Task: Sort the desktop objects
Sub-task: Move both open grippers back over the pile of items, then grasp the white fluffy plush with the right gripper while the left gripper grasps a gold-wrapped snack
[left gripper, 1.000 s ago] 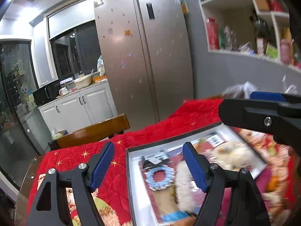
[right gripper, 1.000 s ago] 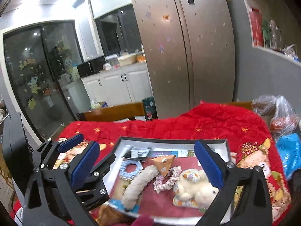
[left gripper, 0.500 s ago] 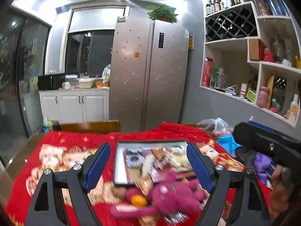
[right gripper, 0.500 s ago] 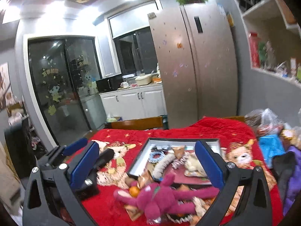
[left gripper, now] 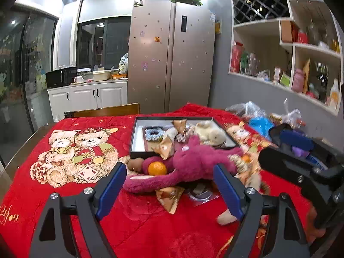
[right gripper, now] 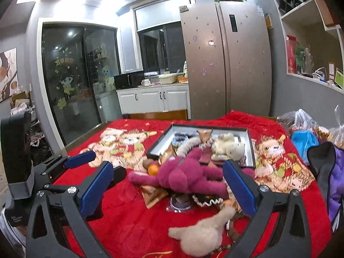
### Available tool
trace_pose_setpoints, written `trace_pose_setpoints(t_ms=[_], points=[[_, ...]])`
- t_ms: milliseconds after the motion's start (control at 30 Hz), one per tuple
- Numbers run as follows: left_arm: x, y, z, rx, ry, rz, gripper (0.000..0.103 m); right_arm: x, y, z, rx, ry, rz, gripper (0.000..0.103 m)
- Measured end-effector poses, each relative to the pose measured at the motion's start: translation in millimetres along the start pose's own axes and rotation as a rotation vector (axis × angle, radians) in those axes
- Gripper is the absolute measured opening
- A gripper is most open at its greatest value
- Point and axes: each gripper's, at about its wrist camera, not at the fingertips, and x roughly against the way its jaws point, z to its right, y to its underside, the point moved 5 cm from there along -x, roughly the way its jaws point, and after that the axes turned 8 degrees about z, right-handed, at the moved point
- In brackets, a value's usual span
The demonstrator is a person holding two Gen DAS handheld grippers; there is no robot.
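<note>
Left wrist view looks down over a table under a red blanket (left gripper: 71,193) printed with teddy bears. At its middle lies a magenta plush toy (left gripper: 189,163), floppy and long-limbed, sprawled on its side with one arm stretched toward the camera. An orange (left gripper: 157,168) sits tucked against its body, and a brown round fruit (left gripper: 135,165) is just beside that. Gold-brown triangular packets (left gripper: 171,195) lie under and around the toy. Behind it, touching the toy's head, is a shallow dark-rimmed box (left gripper: 137,138) holding a blue scrunchie (left gripper: 153,133), a cream stuffed animal (left gripper: 211,132) and more small items.

The left gripper (left gripper: 169,185) hovers short of the toy, angled slightly downward, its blue-padded jaws spread wide with nothing between them. In the right wrist view the right gripper (right gripper: 169,182) is held the same way, jaws wide apart and empty, and a pale fluffy toy (right gripper: 202,232) lies on the blanket close beneath it. Each gripper shows at the edge of the other's view, side by side.
</note>
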Motion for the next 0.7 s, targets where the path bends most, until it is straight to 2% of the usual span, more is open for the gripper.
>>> trace_pose_setpoints(t_ms=[167, 267, 433, 700], points=[[-16.9, 26.9, -5.5, -0.030, -0.016, -0.052, 0.085, -12.6, 24.7, 26.8, -0.034, 0.098, -0.003, 0.103], [-26.4, 46.2, -18.0, 0.021, -0.009, -0.103, 0.085, -15.7, 44.5, 44.0, -0.082, 0.146, -0.054, 0.103], [-40.7, 67.4, -23.1, 0.090, 0.024, -0.207, 0.085, -27.2, 68.3, 53.2, -0.102, 0.110, -0.136, 0.103], [-51.8, 82.6, -15.8, 0.019, 0.024, -0.288, 0.085, -32.4, 81.9, 54.7, -0.166, 0.072, -0.188, 0.103]])
